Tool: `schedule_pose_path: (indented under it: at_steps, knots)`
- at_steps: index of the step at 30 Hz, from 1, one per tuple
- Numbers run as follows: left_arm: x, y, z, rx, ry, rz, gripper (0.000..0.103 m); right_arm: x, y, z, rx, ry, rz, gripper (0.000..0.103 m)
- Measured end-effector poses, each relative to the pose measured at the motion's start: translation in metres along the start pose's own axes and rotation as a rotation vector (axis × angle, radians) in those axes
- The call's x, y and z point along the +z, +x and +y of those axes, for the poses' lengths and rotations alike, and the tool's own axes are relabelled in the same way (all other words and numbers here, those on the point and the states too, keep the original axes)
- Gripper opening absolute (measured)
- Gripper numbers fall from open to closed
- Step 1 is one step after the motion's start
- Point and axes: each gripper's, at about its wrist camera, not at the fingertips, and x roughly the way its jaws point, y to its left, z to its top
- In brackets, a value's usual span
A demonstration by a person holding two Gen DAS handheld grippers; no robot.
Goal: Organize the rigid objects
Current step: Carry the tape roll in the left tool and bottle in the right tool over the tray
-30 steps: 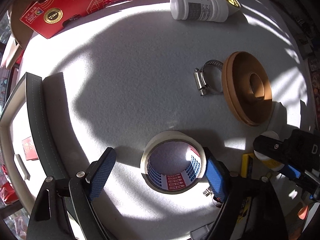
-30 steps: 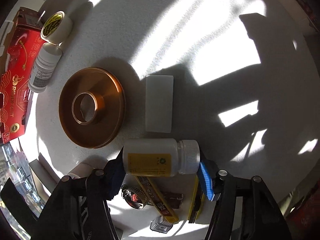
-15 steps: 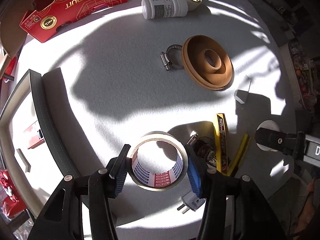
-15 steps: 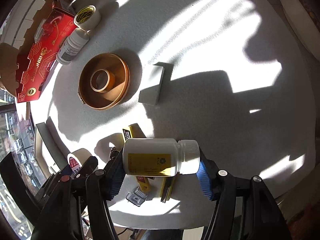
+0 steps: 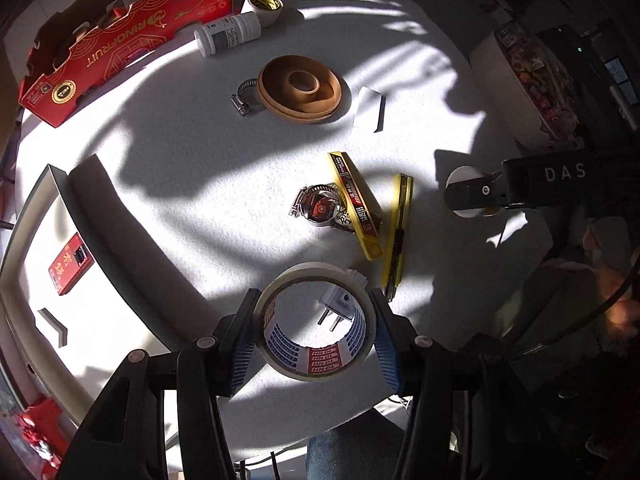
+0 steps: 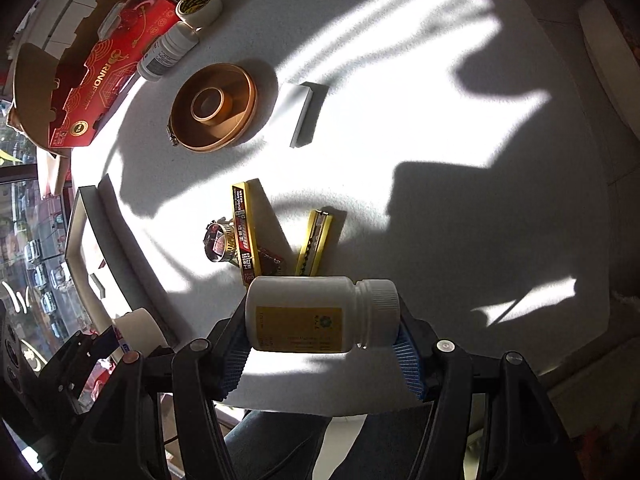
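Observation:
My left gripper (image 5: pixel 314 308) is shut on a cream tape roll (image 5: pixel 320 370) with red and blue print inside, held above the white round table (image 5: pixel 208 184). A white plug adapter (image 5: pixel 340 308) on the table shows through the roll's hole. My right gripper (image 6: pixel 322 320) is shut on a white bottle (image 6: pixel 304 316) with a yellow label, held sideways with its cap to the right, also off the table. The right gripper's black body (image 5: pixel 520 188) appears at the right of the left wrist view.
On the table lie a brown round dish (image 5: pixel 300 94), a hose clamp (image 5: pixel 244 98), a white bottle (image 5: pixel 228 34), a small tape roll (image 5: pixel 262 6), a white block (image 5: pixel 368 108), a watch (image 5: pixel 320 208), a yellow blade case (image 5: pixel 354 204) and a yellow knife (image 5: pixel 398 236). A red box (image 5: pixel 120 48) and grey tray (image 5: pixel 96 208) border the left.
The left gripper's jaws closed on the tape roll and lifted it off the table. The right gripper rose with the bottle; both views now show the table from higher up.

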Motion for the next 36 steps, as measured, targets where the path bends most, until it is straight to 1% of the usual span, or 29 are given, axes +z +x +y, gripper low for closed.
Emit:
schedule_pose_path:
  at_steps: [3,7,16,18,21,24,28,30,32,36]
  knots:
    - [-0.007,-0.001,-0.007,-0.001,0.024,-0.009,0.056,0.005,-0.003,0.009,0.003,-0.015,-0.009,0.064]
    - [-0.014,-0.01,-0.002,0.015,0.025,-0.028,0.056,0.009,-0.009,0.021,-0.004,-0.047,-0.022,0.064]
    - [-0.018,-0.025,0.024,0.023,-0.068,-0.102,0.056,0.008,-0.009,0.052,-0.046,-0.133,-0.027,0.064]
    - [-0.021,-0.028,0.031,0.037,-0.095,-0.122,0.056,0.007,-0.01,0.056,-0.058,-0.147,-0.026,0.064]
    - [-0.026,-0.033,0.047,0.061,-0.169,-0.158,0.056,0.003,-0.009,0.061,-0.075,-0.165,-0.02,0.064]
    - [-0.033,-0.038,0.068,0.048,-0.267,-0.196,0.056,0.0,-0.007,0.065,-0.096,-0.176,-0.008,0.064]
    - [-0.046,-0.042,0.094,0.046,-0.373,-0.219,0.056,-0.003,-0.005,0.077,-0.123,-0.203,0.004,0.064]
    - [-0.056,-0.043,0.106,0.04,-0.424,-0.226,0.056,-0.005,-0.003,0.087,-0.134,-0.23,0.008,0.064]
    - [-0.066,-0.044,0.117,0.049,-0.468,-0.229,0.056,-0.006,-0.001,0.101,-0.144,-0.272,0.011,0.064]
    - [-0.089,-0.045,0.14,0.062,-0.552,-0.229,0.056,-0.013,0.006,0.138,-0.16,-0.38,0.011,0.064]
